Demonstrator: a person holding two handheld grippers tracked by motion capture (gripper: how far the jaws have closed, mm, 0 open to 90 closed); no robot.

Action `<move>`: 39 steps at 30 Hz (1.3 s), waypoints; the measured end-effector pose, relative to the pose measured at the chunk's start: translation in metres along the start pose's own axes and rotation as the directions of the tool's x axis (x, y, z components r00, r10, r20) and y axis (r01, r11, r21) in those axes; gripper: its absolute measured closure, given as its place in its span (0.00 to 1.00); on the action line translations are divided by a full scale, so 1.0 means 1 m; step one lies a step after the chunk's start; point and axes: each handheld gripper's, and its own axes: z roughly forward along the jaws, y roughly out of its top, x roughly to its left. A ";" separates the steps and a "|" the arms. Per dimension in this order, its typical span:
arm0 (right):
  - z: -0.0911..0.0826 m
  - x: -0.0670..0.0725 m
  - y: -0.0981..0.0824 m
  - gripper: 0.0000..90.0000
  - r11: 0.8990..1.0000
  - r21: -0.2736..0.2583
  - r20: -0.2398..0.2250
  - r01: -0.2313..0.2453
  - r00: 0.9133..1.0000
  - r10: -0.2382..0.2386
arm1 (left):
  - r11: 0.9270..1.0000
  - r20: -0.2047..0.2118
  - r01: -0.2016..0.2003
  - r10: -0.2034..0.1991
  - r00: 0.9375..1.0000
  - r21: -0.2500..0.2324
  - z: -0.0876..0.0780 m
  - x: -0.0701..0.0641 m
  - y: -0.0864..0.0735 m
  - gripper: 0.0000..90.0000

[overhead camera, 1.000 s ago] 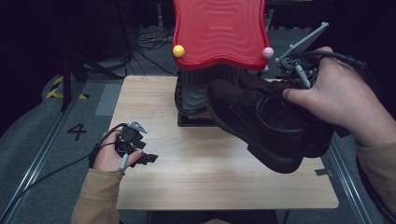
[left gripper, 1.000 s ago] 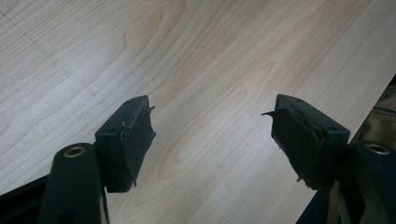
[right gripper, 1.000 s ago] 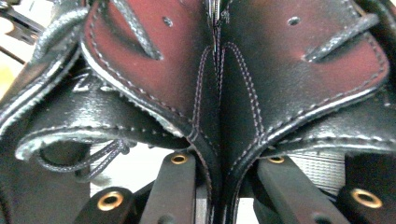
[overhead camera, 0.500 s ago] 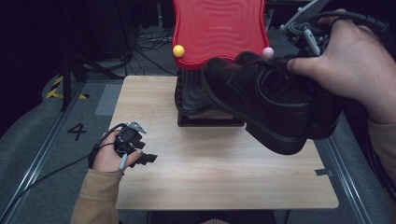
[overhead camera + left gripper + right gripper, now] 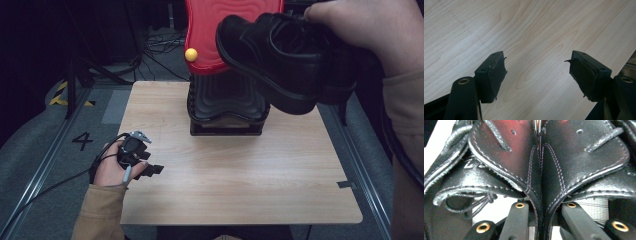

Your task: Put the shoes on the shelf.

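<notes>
A pair of black leather lace-up shoes [image 5: 272,57] hangs in the air at the upper right, toes pointing left in front of a red wavy panel [image 5: 215,30]. My right hand [image 5: 365,25] covers the gripper that carries them. In the right gripper view my right gripper [image 5: 541,220] is shut on the two shoes' upper edges [image 5: 541,177], pressed together between the jaws. My left gripper [image 5: 146,168] rests low over the wooden table [image 5: 240,185] at the front left. Its jaws stand open over bare wood in the left gripper view [image 5: 537,72], with nothing between them.
The red panel sits on a black ribbed stand [image 5: 227,107] at the table's back middle, with a yellow ball [image 5: 191,54] at its left corner. Grey floor with rails and a painted 4 [image 5: 82,141] lies to the left; cables trail behind.
The right hand has lifted the shoes up off the stand's side and farther back, so they now hang in front of the red panel. The left hand has stayed put.
</notes>
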 end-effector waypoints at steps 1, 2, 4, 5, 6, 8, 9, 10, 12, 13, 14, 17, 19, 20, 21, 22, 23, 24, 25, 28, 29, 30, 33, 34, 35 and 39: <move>0.000 0.000 0.000 0.90 1.000 0.000 0.000 0.000 1.000 0.000 | 1.000 0.000 0.000 0.000 1.000 0.000 0.000 0.000 0.000 0.32; -0.002 -0.001 0.009 0.90 1.000 -0.017 0.003 -0.011 1.000 0.011 | 1.000 -0.004 0.004 -0.004 1.000 -0.003 -0.002 0.001 -0.003 0.32; -0.002 -0.001 0.017 0.90 0.999 -0.037 0.012 -0.019 1.000 0.020 | 1.000 -0.005 0.012 -0.012 1.000 -0.010 -0.003 0.001 -0.005 0.32; -0.002 -0.001 0.022 0.90 0.999 -0.047 0.018 -0.019 1.000 0.020 | 1.000 -0.007 0.011 -0.011 1.000 -0.012 -0.004 0.001 -0.006 0.32; -0.002 -0.001 0.022 0.90 0.999 -0.047 0.018 -0.019 1.000 0.020 | 1.000 -0.007 0.011 -0.011 1.000 -0.012 -0.004 0.001 -0.006 0.32; -0.001 0.001 0.035 0.90 0.997 -0.067 0.039 -0.025 0.999 0.028 | 1.000 -0.001 0.010 -0.011 1.000 -0.015 -0.004 0.003 -0.007 0.32; 0.000 0.002 0.039 0.90 0.997 -0.070 0.048 -0.028 0.998 0.031 | 1.000 0.001 0.013 -0.013 1.000 -0.014 -0.004 0.004 -0.007 0.32; 0.000 0.002 0.039 0.90 0.997 -0.070 0.048 -0.028 0.998 0.031 | 1.000 0.001 0.013 -0.013 1.000 -0.014 -0.004 0.004 -0.007 0.32; 0.003 0.004 0.049 0.90 0.997 -0.071 0.060 -0.034 0.997 0.038 | 1.000 0.001 0.018 -0.018 1.000 -0.015 -0.004 0.006 -0.008 0.32; 0.006 0.006 0.057 0.90 0.996 -0.078 0.071 -0.036 0.997 0.042 | 1.000 0.002 0.024 -0.024 1.000 -0.018 -0.004 0.007 -0.009 0.32; 0.008 0.008 0.060 0.90 0.996 -0.082 0.077 -0.036 0.996 0.042 | 0.999 0.004 0.025 -0.025 1.000 -0.020 -0.005 0.008 -0.009 0.32; 0.012 0.012 0.072 0.90 0.993 -0.110 0.090 -0.031 0.995 0.041 | 0.999 0.009 0.028 -0.028 1.000 -0.021 -0.004 0.010 -0.010 0.32; 0.013 0.013 0.076 0.90 0.992 -0.118 0.089 -0.034 0.995 0.045 | 0.999 0.009 0.029 -0.029 1.000 -0.020 -0.004 0.010 -0.010 0.32; 0.014 0.014 0.080 0.90 0.992 -0.125 0.089 -0.034 0.995 0.045 | 0.999 0.011 0.028 -0.028 1.000 -0.020 -0.004 0.011 -0.010 0.32; 0.016 0.015 0.084 0.90 0.990 -0.133 0.084 -0.036 0.995 0.048 | 0.999 0.011 0.029 -0.029 1.000 -0.021 -0.004 0.011 -0.011 0.32; 0.017 0.016 0.086 0.90 0.990 -0.138 0.081 -0.041 0.995 0.053 | 0.999 0.012 0.034 -0.034 0.999 -0.022 -0.004 0.012 -0.012 0.32; 0.019 0.016 0.092 0.90 0.988 -0.145 0.076 -0.047 0.995 0.059 | 0.999 0.015 0.037 -0.037 0.999 -0.025 -0.004 0.013 -0.012 0.32; 0.020 0.017 0.096 0.90 0.987 -0.151 0.075 -0.051 0.995 0.063 | 0.999 0.016 0.037 -0.037 0.999 -0.024 -0.004 0.014 -0.013 0.32; 0.022 0.017 0.099 0.90 0.986 -0.160 0.077 -0.049 0.995 0.062 | 0.999 0.015 0.041 -0.040 0.999 -0.028 -0.005 0.015 -0.014 0.32; 0.025 0.017 0.112 0.90 0.981 -0.183 0.088 -0.055 0.993 0.073 | 0.998 0.021 0.049 -0.048 0.999 -0.029 -0.005 0.019 -0.016 0.32; 0.025 0.017 0.112 0.90 0.981 -0.183 0.088 -0.055 0.993 0.073 | 0.998 0.021 0.049 -0.048 0.999 -0.029 -0.005 0.019 -0.016 0.32; 0.026 0.017 0.118 0.90 0.979 -0.196 0.098 -0.060 0.992 0.080 | 0.998 0.022 0.052 -0.051 0.998 -0.030 -0.005 0.022 -0.017 0.32; 0.028 0.017 0.128 0.90 0.974 -0.213 0.103 -0.080 0.989 0.104 | 0.998 0.032 0.057 -0.056 0.998 -0.038 -0.006 0.023 -0.018 0.32; 0.029 0.017 0.131 0.90 0.973 -0.216 0.113 -0.086 0.987 0.112 | 0.998 0.034 0.057 -0.056 0.998 -0.038 -0.006 0.023 -0.018 0.32; 0.029 0.017 0.131 0.90 0.973 -0.216 0.113 -0.086 0.987 0.112 | 0.998 0.034 0.057 -0.056 0.998 -0.038 -0.006 0.023 -0.018 0.32; 0.037 0.015 0.144 0.90 0.960 -0.257 0.120 -0.111 0.982 0.146 | 0.998 0.036 0.061 -0.059 0.998 -0.036 -0.006 0.026 -0.018 0.32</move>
